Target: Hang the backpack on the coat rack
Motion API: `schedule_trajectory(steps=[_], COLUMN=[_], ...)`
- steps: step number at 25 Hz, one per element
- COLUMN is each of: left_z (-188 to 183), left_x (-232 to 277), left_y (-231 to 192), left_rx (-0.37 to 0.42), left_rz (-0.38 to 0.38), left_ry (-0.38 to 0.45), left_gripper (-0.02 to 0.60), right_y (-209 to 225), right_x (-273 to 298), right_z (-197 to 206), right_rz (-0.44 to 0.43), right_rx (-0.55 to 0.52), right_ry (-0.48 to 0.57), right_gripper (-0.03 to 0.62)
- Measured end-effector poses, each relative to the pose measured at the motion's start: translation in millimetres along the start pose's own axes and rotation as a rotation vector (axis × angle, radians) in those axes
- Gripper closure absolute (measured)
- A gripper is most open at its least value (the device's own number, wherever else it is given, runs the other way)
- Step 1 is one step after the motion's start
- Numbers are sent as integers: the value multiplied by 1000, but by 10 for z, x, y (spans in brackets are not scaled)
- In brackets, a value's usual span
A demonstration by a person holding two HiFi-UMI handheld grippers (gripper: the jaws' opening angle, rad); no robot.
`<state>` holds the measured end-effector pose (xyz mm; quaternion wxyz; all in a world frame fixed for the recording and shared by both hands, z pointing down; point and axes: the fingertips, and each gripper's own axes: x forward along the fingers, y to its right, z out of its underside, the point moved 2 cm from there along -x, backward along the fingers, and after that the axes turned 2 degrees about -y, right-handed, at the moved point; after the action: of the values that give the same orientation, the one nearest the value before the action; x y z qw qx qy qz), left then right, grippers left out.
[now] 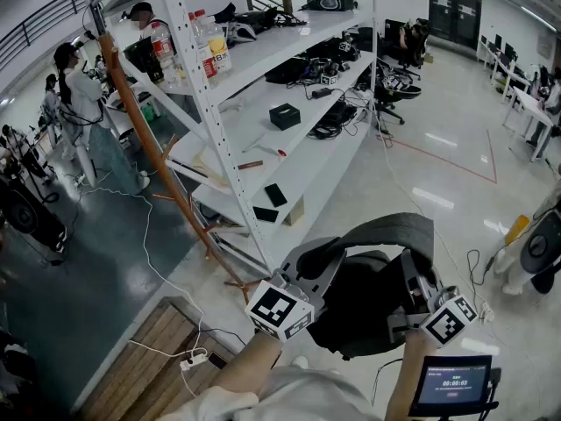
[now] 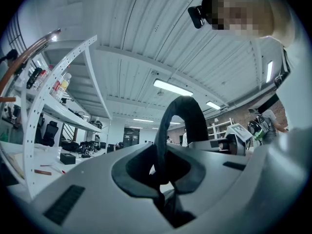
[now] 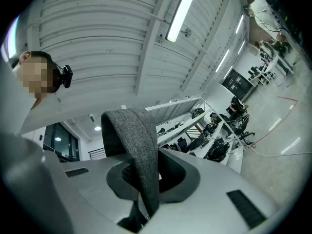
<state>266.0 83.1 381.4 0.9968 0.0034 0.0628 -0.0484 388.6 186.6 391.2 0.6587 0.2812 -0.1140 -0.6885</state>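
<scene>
I hold a dark backpack (image 1: pixel 364 310) low in the head view, between both grippers. Its grey shoulder strap (image 1: pixel 390 228) arches above it. My left gripper (image 1: pixel 316 272) is shut on one end of the strap (image 2: pixel 181 117), which loops up out of its jaws. My right gripper (image 1: pixel 419 289) is shut on the grey woven strap (image 3: pixel 135 145), pinched between its jaws. The coat rack (image 1: pixel 149 143), a brown wooden pole with short pegs and splayed feet, stands to the left, ahead of me and apart from the backpack, in front of the shelf.
A white metal shelf unit (image 1: pixel 263 121) holds bottles, boxes and cables right behind the rack. People (image 1: pixel 79 103) stand at the far left. A white cable and power strip (image 1: pixel 195 359) lie by a wooden pallet (image 1: pixel 149 358). A small screen (image 1: pixel 451 382) is at bottom right.
</scene>
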Motion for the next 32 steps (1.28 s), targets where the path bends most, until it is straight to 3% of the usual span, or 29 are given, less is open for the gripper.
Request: schedule_trajectory(steps=[7, 13, 23, 32], left_z=[55, 31, -169, -449], left_x=[-161, -424, -1313, -2197], left_y=[63, -156, -1208, -2269], left_rx=[-21, -10, -19, 40], left_rz=[-51, -116, -204, -271], left_ry=[-24, -20, 44, 65], left_gripper=[542, 543, 541, 541], right_y=[-77, -216, -954, -1706], right_x=[-17, 231, 1299, 2558], right_z=[108, 330, 908, 1577], right_rz=[-57, -107, -213, -377], right_rx=[22, 68, 27, 98], right_ry=[-32, -67, -154, -213], right_gripper=[554, 554, 554, 554])
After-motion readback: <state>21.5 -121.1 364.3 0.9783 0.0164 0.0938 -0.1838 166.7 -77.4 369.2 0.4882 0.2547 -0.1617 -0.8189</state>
